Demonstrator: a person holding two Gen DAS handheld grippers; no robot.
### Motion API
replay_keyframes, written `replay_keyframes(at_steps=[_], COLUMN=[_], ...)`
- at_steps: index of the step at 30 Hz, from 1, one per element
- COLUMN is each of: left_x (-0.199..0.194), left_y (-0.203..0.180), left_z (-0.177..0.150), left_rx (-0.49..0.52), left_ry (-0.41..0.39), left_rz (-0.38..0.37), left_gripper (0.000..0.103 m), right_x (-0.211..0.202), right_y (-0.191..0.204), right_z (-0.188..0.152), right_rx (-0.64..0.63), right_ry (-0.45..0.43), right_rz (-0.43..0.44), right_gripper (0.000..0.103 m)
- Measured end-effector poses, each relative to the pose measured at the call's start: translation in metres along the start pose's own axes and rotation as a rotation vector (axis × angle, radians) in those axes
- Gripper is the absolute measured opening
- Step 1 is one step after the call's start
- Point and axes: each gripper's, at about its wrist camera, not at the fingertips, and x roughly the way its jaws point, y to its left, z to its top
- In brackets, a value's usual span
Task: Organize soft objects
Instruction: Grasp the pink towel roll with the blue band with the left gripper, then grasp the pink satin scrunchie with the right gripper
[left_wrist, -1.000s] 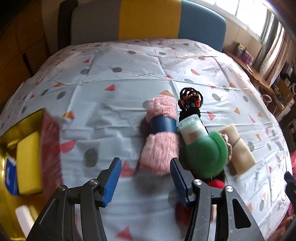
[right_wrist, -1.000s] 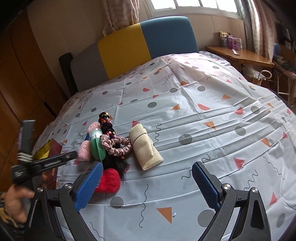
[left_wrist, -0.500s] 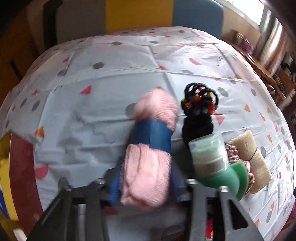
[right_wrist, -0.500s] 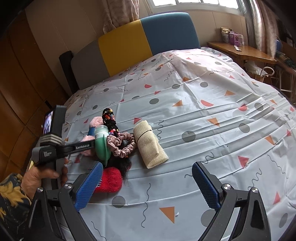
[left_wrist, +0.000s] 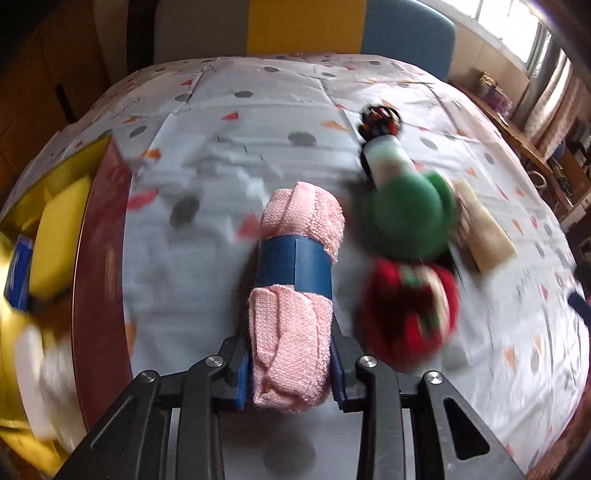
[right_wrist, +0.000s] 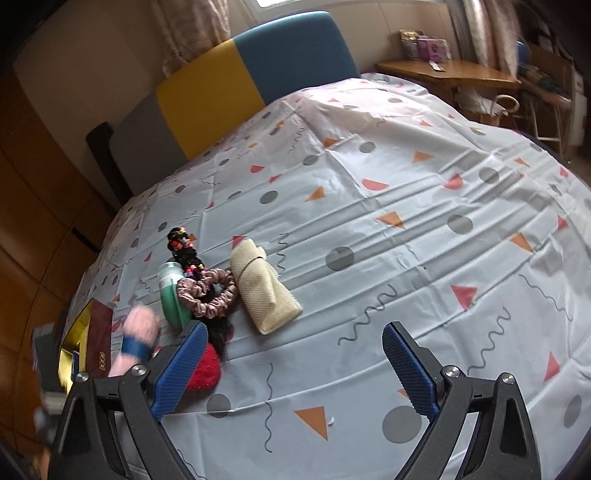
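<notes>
My left gripper (left_wrist: 290, 373) is shut on a rolled pink towel (left_wrist: 295, 295) with a blue band, held above the bed; it also shows in the right wrist view (right_wrist: 136, 336). A green-capped bottle (left_wrist: 402, 210), a red knit item (left_wrist: 410, 317), a beige rolled cloth (right_wrist: 264, 288), a pink scrunchie (right_wrist: 207, 295) and a black beaded hair tie (right_wrist: 181, 240) lie together on the bedsheet. My right gripper (right_wrist: 295, 369) is open and empty above the sheet, right of the pile.
A yellow box (left_wrist: 22, 229) with a dark red lid (left_wrist: 99, 266) sits at the left edge, holding a yellow sponge (left_wrist: 55, 240) and a white item. A headboard (right_wrist: 258, 74) stands behind the bed; a wooden desk (right_wrist: 450, 74) is at the right.
My left gripper closed on the pink towel roll and lifted it away from the pile, toward the left. The right gripper stayed open and tilted a little.
</notes>
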Motion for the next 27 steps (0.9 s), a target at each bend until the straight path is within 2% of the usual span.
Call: replay_keyframes(at_steps=[6, 10, 16, 22, 25, 27], left_x=[-0.026, -0.035, -0.034, -0.034, -0.035, -0.036], left_y=[0.001, 0.001, -0.001, 0.003, 0.003, 0.005], left_z=[-0.058, -0.086, -0.089, -0.09, -0.092, -0.093], left_rx=[0.04, 0.105, 0.136, 0.143, 0.146, 0.139], left_ry=[-0.037, -0.089, -0.117, -0.128, -0.144, -0.144], left_rz=[-0.01, -0.016, -0.016, -0.041, -0.043, -0.056], left_gripper=[0.033, 0.033, 0.034, 0.034, 0.034, 0.034], right_x=[0.004, 0.008, 0.016, 0.019, 0.024, 0.034], right_y=[-0.003, 0.004, 0.033, 0.077, 0.096, 0.11], right_z=[-0.002, -0.006, -0.019, -0.026, -0.015, -0.007], right_rx=[0.004, -0.039, -0.174, -0.325, -0.358, -0.41], right_ry=[0.016, 0.028, 0.062, 0.078, 0.07, 0.071], right_rz=[-0.024, -0.027, 0.023, 0.077, 0.076, 0.022], right_gripper=[0.093, 0.087, 0.069, 0.066, 0.066, 0.066])
